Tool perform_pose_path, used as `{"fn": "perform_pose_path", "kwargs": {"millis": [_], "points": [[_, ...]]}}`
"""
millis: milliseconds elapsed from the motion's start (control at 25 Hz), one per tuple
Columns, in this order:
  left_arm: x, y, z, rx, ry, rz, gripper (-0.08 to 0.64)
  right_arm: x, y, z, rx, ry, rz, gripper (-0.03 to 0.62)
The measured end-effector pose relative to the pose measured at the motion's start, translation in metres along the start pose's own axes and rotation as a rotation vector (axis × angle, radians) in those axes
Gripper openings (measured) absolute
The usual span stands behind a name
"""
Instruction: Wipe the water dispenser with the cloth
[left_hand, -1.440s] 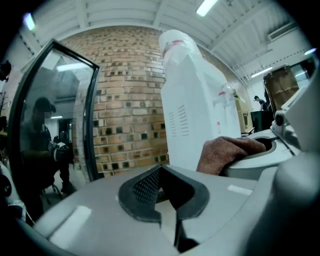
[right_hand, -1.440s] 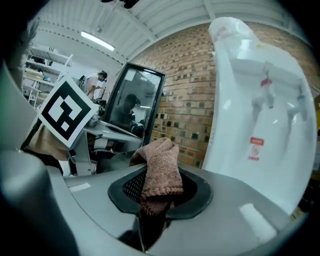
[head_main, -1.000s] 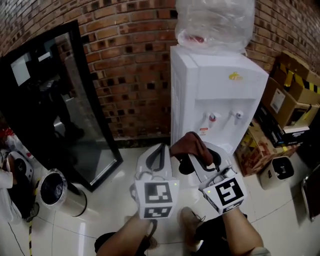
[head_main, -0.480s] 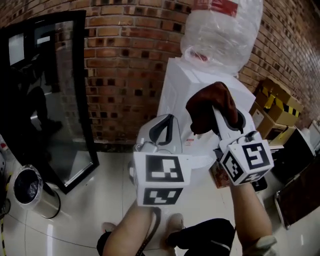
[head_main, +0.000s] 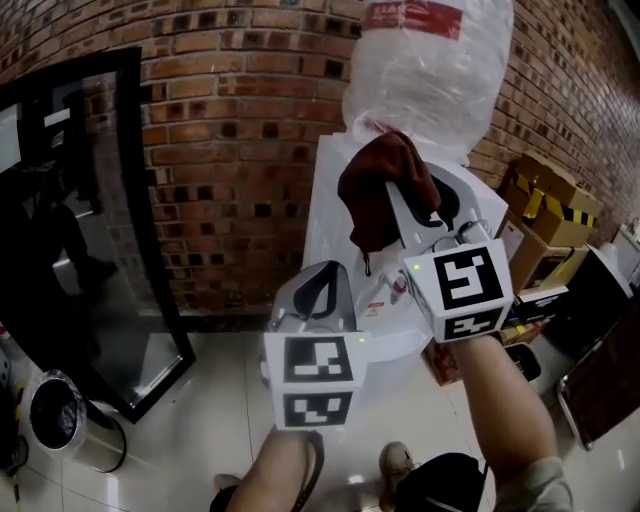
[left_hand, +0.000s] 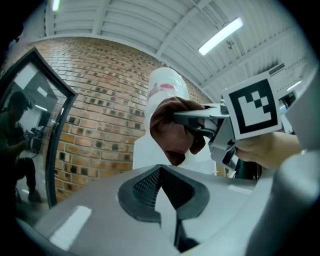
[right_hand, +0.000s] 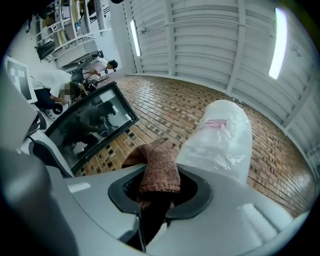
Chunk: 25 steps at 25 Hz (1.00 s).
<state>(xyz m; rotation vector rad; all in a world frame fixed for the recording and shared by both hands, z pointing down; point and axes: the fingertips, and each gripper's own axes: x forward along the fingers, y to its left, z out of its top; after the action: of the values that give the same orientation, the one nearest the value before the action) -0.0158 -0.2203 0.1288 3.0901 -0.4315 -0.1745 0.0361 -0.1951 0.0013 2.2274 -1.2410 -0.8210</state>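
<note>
R gripper (head_main: 412, 205) is clamped on the brown cloth (head_main: 372, 190), up at approx 1 o'clock, in front of the water dispenser (head_main: 330, 195) top. L gripper (head_main: 325, 278) sits at 6, jaws together, empty. Wiping prob. not begun; contact w/ casing unclear. Plastic-wrapped bottle (head_main: 430, 70) at 12 blocks the top; cardboard boxes (head_main: 545, 205) at 3 crowd one side; glass door (head_main: 80, 220) at 9.

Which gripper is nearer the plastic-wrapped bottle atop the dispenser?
Right. The right gripper, shut on the cloth, is up beside the bottle's base; the left gripper sits lower, in front of the dispenser body, jaws together and empty.
</note>
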Motion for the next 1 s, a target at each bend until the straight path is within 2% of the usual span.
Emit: {"fn": "perform_pose_path", "kwargs": {"millis": [120, 200, 360, 520, 680, 840, 1000], "points": [[0.013, -0.014, -0.003, -0.007, -0.002, -0.020, 0.000, -0.009, -0.034, -0.017, -0.003, 0.027, -0.060, 0.100], [0.020, -0.032, -0.003, 0.004, -0.007, -0.050, 0.000, -0.017, -0.066, -0.039, 0.032, 0.065, -0.110, 0.100], [0.027, -0.078, -0.002, 0.038, -0.022, -0.126, 0.000, -0.039, -0.127, -0.089, 0.075, 0.167, -0.211, 0.100], [0.036, -0.119, -0.017, 0.071, 0.003, -0.194, 0.000, -0.059, -0.173, -0.135, 0.052, 0.284, -0.289, 0.098], [0.042, -0.149, -0.045, 0.083, 0.061, -0.241, 0.000, -0.076, -0.193, -0.177, 0.041, 0.381, -0.317, 0.094], [0.043, -0.164, -0.061, 0.113, 0.096, -0.260, 0.000, -0.082, -0.195, -0.185, 0.057, 0.361, -0.334, 0.092], [0.041, -0.153, -0.063, 0.125, 0.104, -0.232, 0.000, -0.082, -0.198, -0.185, 0.100, 0.363, -0.345, 0.091]]}}
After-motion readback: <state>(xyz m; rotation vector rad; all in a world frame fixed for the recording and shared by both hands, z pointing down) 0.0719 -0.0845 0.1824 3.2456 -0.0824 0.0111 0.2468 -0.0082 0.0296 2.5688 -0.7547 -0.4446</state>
